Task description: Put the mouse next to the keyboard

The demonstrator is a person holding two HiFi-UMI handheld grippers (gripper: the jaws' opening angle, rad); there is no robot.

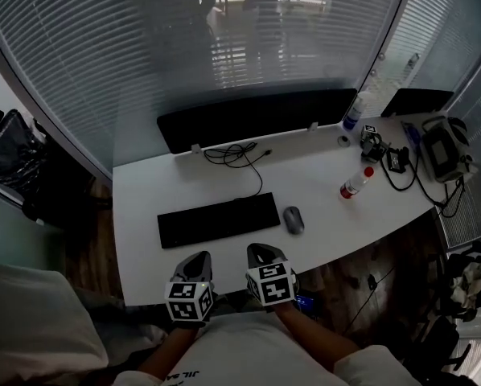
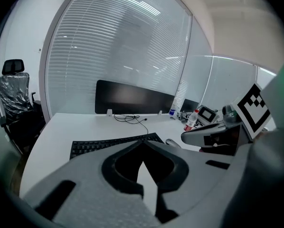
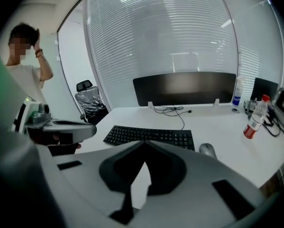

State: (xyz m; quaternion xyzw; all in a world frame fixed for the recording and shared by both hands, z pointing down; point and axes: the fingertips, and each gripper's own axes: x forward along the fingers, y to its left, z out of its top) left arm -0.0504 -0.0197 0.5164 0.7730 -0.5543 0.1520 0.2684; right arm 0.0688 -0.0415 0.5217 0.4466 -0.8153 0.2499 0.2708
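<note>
Small grey oval mouse [image 1: 293, 219] lies on the white desk [image 1: 144, 191] just beside the right end of the flat black keyboard [image 1: 219, 219], narrow gap between them, not touching. Placement reads as done. Left tool [image 1: 196, 257] and right tool [image 1: 261, 252] both hang at the near desk edge close to the person's body, jaws together, nothing between them in either gripper view. Risks from here, as judgement: the mouse sits not far from the front edge, and the right tool is the nearer one, so a careless forward or sideways sweep could nudge the mouse away from the keyboard or off the desk. A reach further right could tip the clear plastic bottle with red cap [image 1: 355, 185], which stands well apart from the mouse. Looped black cable [image 1: 239, 155] behind the keyboard is out of the way.
</note>
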